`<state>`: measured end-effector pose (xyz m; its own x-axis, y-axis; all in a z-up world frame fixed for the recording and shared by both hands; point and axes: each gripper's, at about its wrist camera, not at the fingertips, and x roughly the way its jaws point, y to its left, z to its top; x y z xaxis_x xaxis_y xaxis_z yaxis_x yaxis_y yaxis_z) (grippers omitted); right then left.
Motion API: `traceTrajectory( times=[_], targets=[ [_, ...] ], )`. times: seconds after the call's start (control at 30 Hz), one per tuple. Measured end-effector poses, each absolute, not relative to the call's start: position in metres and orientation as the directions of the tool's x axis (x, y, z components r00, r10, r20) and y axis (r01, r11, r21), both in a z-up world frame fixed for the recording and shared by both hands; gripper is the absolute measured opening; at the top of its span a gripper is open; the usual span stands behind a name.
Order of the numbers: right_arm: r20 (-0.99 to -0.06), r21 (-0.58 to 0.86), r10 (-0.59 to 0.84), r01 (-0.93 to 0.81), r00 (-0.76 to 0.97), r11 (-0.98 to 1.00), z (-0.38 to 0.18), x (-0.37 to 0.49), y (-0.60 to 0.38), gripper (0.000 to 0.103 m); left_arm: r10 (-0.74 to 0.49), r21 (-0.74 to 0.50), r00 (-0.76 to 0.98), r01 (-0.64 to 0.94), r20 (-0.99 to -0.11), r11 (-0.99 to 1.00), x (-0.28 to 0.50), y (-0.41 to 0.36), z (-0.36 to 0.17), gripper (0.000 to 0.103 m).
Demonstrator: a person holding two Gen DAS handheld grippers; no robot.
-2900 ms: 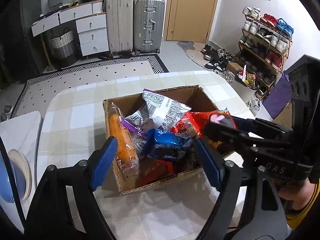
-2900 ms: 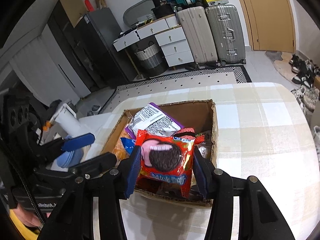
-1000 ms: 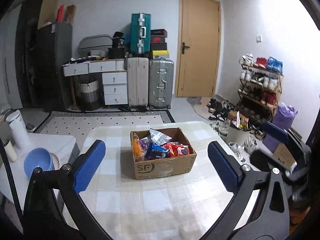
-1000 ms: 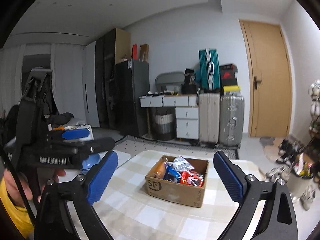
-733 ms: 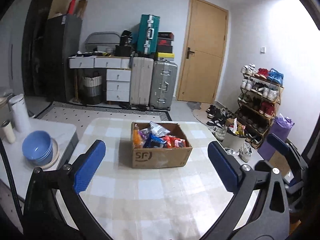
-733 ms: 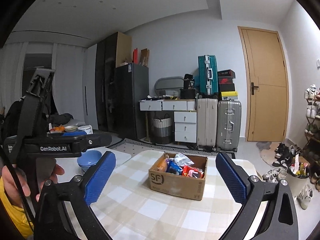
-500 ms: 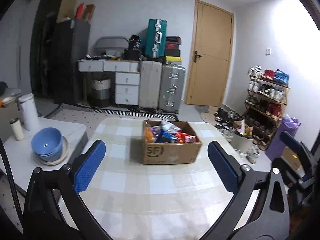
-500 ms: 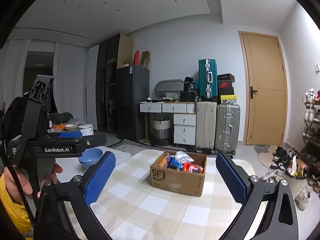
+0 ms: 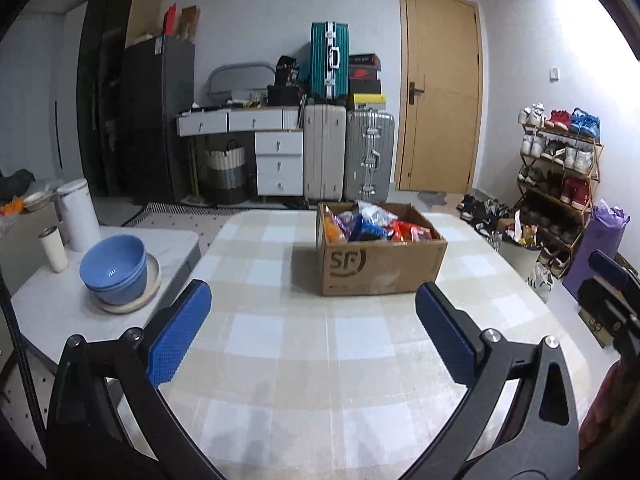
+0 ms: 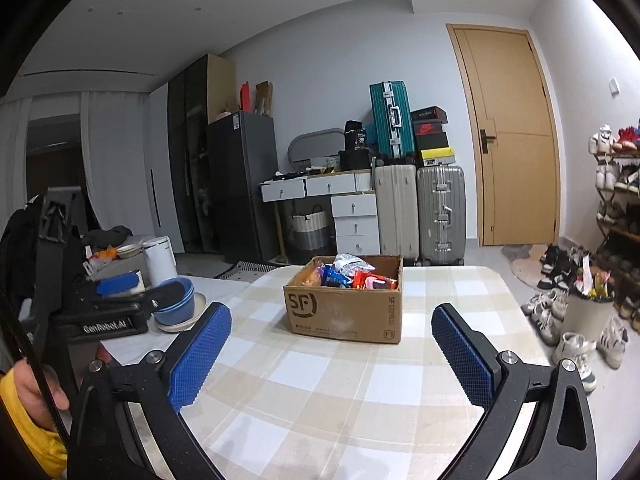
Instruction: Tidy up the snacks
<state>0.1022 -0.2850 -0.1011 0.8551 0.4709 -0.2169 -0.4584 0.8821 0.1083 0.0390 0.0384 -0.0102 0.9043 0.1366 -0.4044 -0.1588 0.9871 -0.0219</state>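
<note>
Snack packets (image 9: 372, 226): sitting in cardboard box (image 10: 344, 316), frame centre; likely light, crinkly, crushable; pinching by sealed edges advisable.
Left hand-held gripper (image 9: 312, 336): gaping wide, carrying nothing.
Right hand-held gripper (image 10: 330, 354): likewise.

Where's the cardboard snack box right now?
The cardboard box sits on the checkered table, toward its far side, ahead of both open grippers in each wrist view, with the suitcases on the floor behind it.

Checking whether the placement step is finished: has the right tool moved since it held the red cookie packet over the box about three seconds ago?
Yes. The right tool has pulled back from the brown cardboard box and is open and empty.
</note>
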Motion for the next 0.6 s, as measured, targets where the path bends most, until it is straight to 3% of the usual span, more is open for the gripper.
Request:
traceTrajectory(
  times=[0.6],
  targets=[
    [-0.247,0.127,0.498,-0.482,0.831,0.867,-0.106,0.102,-0.282,0.102,0.115,-0.026,0.899,-0.139,-0.423,0.99,0.06,0.03,-0.015,0.102]
  ],
)
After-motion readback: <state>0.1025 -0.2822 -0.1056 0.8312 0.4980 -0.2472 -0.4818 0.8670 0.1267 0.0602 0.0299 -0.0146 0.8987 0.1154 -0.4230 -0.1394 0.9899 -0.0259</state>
